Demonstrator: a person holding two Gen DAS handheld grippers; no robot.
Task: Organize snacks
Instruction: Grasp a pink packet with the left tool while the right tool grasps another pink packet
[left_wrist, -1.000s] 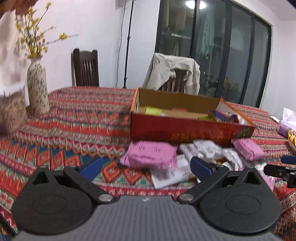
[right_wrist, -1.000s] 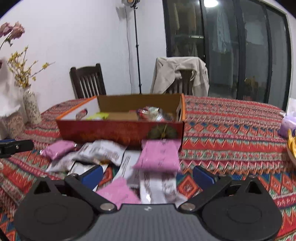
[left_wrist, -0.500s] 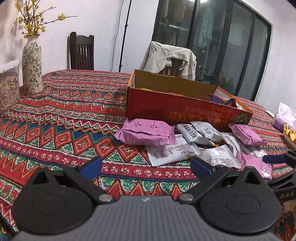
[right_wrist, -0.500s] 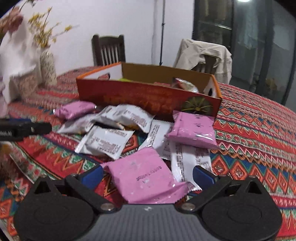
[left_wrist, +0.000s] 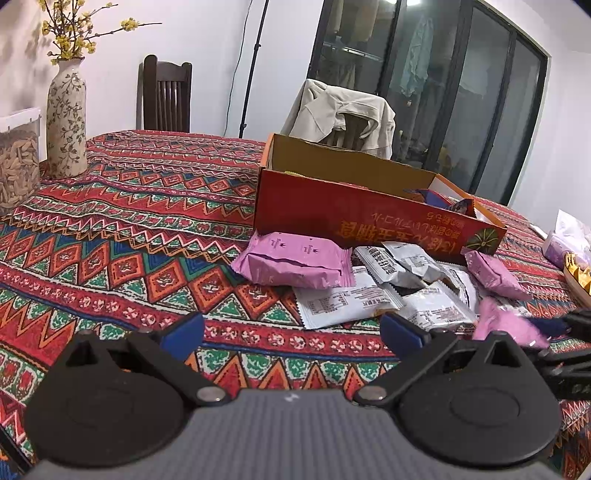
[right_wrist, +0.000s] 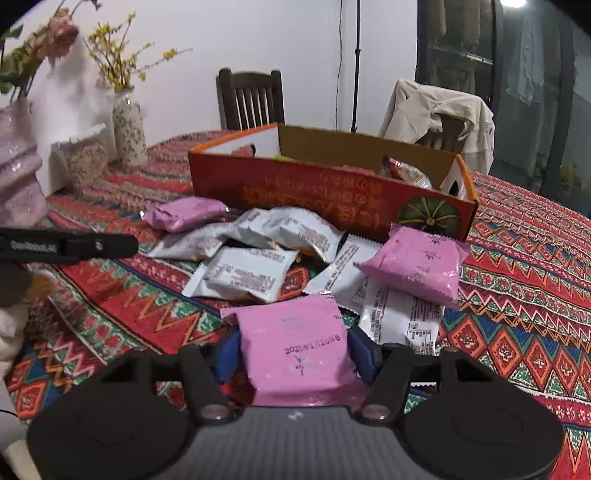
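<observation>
A heap of pink and white snack packets lies on the patterned tablecloth in front of a red cardboard box (right_wrist: 325, 192) that holds several snacks. My right gripper (right_wrist: 294, 354) is closing its jaws on the nearest pink packet (right_wrist: 295, 343); both blue pads touch its sides. The left wrist view shows that packet (left_wrist: 506, 328) blurred at the right edge, beside the right gripper (left_wrist: 565, 325). My left gripper (left_wrist: 291, 328) is open just above the cloth, short of a white packet (left_wrist: 343, 302) and a pink packet (left_wrist: 295, 258), with nothing between its fingers. The box (left_wrist: 369, 221) stands behind them.
A flowered vase (left_wrist: 66, 118) and a clear tub (left_wrist: 18, 158) stand at the far left. Two chairs, one draped with a jacket (left_wrist: 343, 114), stand behind the table. A tissue pack (left_wrist: 569, 240) and a bowl rim (left_wrist: 576, 288) sit at the right edge.
My right gripper has come down and in over the heap, and its jaws have narrowed from wide apart onto the nearest pink packet. The left gripper stays open, roughly in place.
</observation>
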